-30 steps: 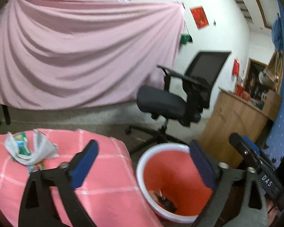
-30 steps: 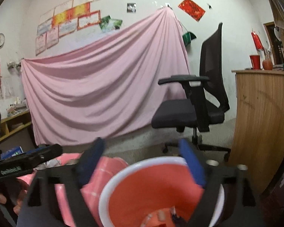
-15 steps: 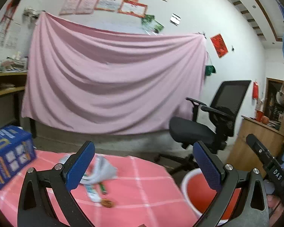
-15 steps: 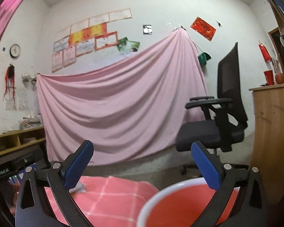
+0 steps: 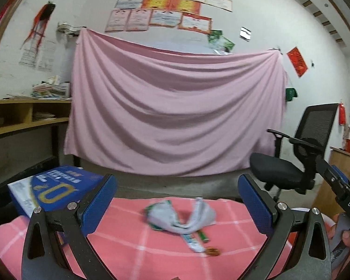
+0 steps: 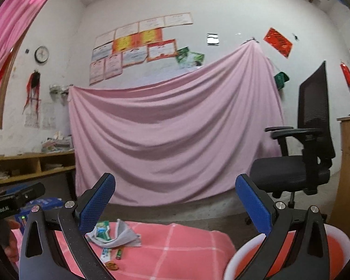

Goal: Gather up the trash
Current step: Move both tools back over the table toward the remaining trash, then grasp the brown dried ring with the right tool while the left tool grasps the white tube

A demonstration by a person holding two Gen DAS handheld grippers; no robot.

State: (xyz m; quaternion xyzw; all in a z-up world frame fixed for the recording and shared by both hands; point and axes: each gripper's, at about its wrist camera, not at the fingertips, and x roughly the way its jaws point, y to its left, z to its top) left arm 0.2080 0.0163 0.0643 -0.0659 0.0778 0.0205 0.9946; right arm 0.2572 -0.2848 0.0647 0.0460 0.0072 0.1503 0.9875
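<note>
Left tongs [image 5: 177, 194] spread wide, crumpled grey wrapper [image 5: 182, 217] (green print), limp, blurred

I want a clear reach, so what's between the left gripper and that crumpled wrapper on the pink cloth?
Only bare pink checked cloth, seen in the left wrist view. The left gripper is open, facing the crumpled wrapper.

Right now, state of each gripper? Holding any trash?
Left gripper: open, empty; the crumpled wrapper lies on the pink tablecloth ahead of it.
Right gripper: open, empty, beside the red bin.
</note>
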